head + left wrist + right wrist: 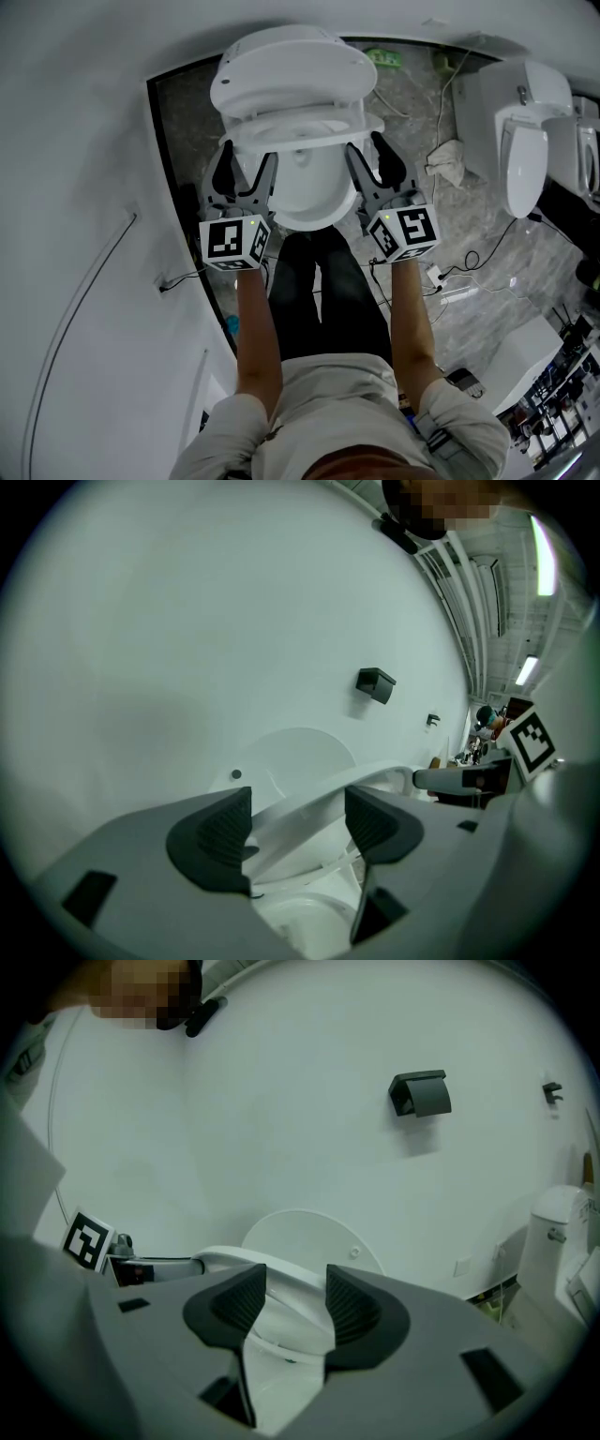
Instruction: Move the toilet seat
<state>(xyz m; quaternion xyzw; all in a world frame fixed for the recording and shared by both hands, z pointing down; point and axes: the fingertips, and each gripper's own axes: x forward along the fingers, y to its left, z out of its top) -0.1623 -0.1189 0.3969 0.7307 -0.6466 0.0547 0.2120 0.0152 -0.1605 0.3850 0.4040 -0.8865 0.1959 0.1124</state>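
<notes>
**Head view: carrying the seat with both grippers**

I am standing over the toilet bowl (314, 202) and holding the toilet seat (309, 131) by its two sides. The seat is hanging partway up, clear of the bowl's rim, with the lid (286, 66) standing up behind it. My left gripper (247, 161) is taking the seat's left side and my right gripper (370, 152) its right side.

In the left gripper view the seat's rim is running across the gap from one pad to the other, with the jaws standing wide. In the right gripper view the jaws are set narrower and the rim is filling the space between them. I am reading both grippers as clamped on the seat, though the left contact is looking the lighter of the two.

To do this step well, I am minding the hinge. The seat is turning about it, so both grippers should be following the same arc at the same pace, or the ring will be twisting. I am wanting the left jaws squeezing more firmly before carrying further, since the smooth plastic is probably slipping easily. Whichever way the seat is going, I am aiming to ease it to its stop rather than let it drop against the lid or the bowl.
</notes>
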